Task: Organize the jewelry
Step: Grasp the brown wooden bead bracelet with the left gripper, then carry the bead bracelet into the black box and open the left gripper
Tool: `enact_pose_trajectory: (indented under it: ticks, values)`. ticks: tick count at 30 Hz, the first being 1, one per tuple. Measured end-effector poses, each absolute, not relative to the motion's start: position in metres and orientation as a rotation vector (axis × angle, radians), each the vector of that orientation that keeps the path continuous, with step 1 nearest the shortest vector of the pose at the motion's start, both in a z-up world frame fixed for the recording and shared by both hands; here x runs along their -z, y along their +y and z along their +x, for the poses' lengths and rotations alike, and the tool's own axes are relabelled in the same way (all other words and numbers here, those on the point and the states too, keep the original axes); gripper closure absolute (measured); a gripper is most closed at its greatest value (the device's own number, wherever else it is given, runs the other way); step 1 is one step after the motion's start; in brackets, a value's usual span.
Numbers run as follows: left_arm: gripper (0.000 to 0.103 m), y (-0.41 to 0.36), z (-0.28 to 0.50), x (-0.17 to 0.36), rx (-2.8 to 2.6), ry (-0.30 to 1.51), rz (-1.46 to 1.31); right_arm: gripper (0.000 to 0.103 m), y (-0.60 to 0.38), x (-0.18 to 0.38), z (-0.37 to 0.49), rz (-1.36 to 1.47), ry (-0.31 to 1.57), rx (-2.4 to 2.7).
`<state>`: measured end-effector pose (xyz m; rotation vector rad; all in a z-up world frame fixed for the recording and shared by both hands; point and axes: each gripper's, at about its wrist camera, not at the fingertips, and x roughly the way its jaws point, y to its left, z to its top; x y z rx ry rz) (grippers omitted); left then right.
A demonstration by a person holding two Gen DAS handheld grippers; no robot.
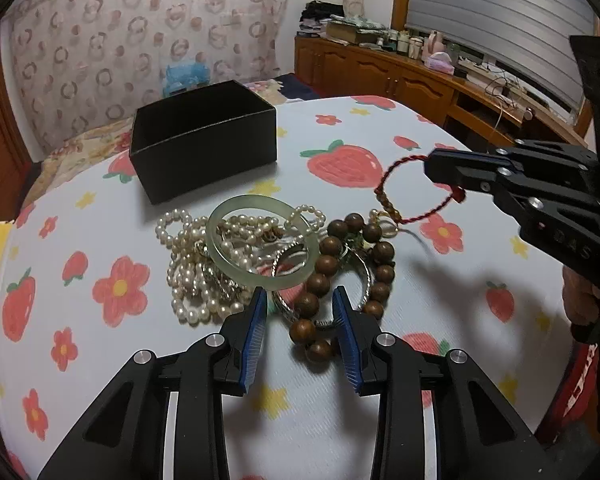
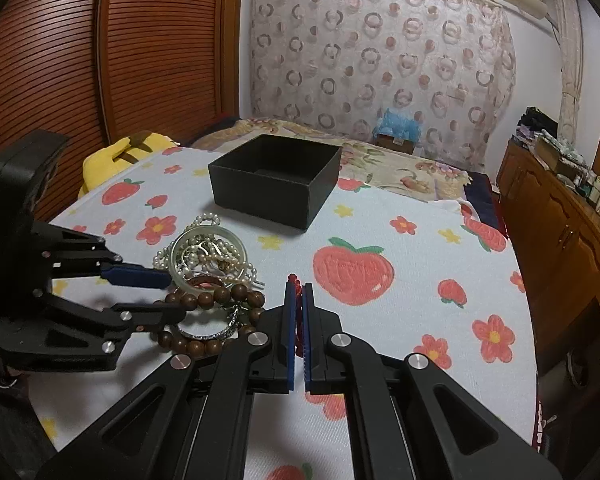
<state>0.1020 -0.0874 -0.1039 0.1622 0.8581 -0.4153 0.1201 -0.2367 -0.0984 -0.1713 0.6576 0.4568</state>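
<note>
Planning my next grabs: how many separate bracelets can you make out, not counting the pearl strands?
4: red cord bracelet pinched in the right gripper; jade bangle atop the pearls; wooden bead bracelet and silver bangle between the left gripper fingers. More may hide in the pile.

In the right wrist view, most of the red cord bracelet [image 2: 298, 284] is hidden between the closed pads of the right gripper [image 2: 299, 288]; only a short red stretch is seen. The silver bangle [image 1: 290, 308] is partly covered by the wooden bead bracelet [image 1: 320, 272] and the jade bangle [image 1: 260, 240]. The bottles [image 1: 410, 42] on the sideboard [image 1: 380, 68] are too small to be told apart. The floor of the black box [image 1: 204, 140] is concealed by its front wall in the left wrist view.
</note>
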Motion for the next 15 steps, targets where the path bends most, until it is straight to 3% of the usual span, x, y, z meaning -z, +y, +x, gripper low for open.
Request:
enact_pose_trajectory:
  ticks: [8,15]
  values:
    - [0.091,-0.088,0.104,0.106,0.415,0.855,0.195,0.100,-0.238,0.101,0.120,-0.172,0.662,-0.455]
    - [0.091,-0.077,0.097,0.069,0.458,0.791,0.132,0.100,-0.241,0.102,0.122,-0.153,0.667,-0.453]
